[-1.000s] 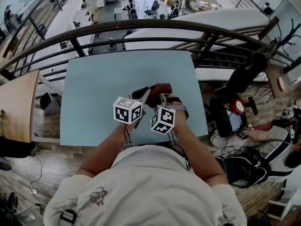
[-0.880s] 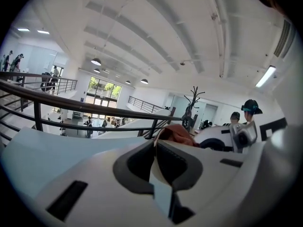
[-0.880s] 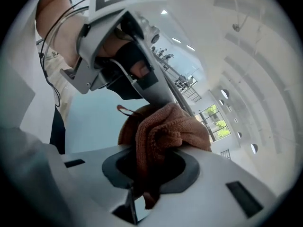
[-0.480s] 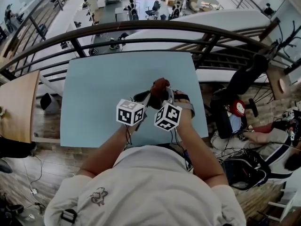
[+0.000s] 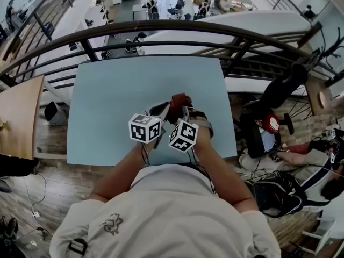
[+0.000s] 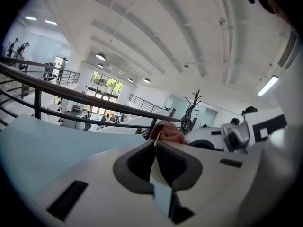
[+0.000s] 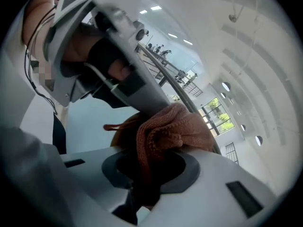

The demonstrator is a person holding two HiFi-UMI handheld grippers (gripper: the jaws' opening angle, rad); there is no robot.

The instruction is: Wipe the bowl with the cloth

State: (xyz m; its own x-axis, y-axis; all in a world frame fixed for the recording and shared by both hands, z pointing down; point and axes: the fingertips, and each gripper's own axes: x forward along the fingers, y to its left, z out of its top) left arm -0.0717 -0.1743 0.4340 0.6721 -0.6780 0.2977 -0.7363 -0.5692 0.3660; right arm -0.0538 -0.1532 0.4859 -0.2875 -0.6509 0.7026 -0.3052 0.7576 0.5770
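Over the light blue table (image 5: pixel 107 101) I hold both grippers close together. My left gripper (image 5: pixel 163 110) has just been closing. A thin pale edge, apparently the bowl's rim (image 6: pixel 152 174), stands clamped between its dark pads in the left gripper view (image 6: pixel 155 148). The remainder of the bowl is hidden behind the grippers. My right gripper (image 5: pixel 181 108) is shut on a bunched rust-red knitted cloth (image 5: pixel 181 100). The cloth (image 7: pixel 170 131) bulges out of the jaws (image 7: pixel 147 162) and presses against the left gripper's fingers. The cloth (image 6: pixel 168 131) also peeps just beyond the left jaws.
A dark metal railing (image 5: pixel 161 31) runs along the table's far side, with a lower floor beyond it. A wooden tabletop (image 5: pixel 19 117) lies to the left. Bags, cables and a black stand (image 5: pixel 274 128) crowd the floor at the right.
The right gripper with the cloth pushed slightly away from me, then came back nearer. The left gripper stayed almost where it was, the cloth still against it.
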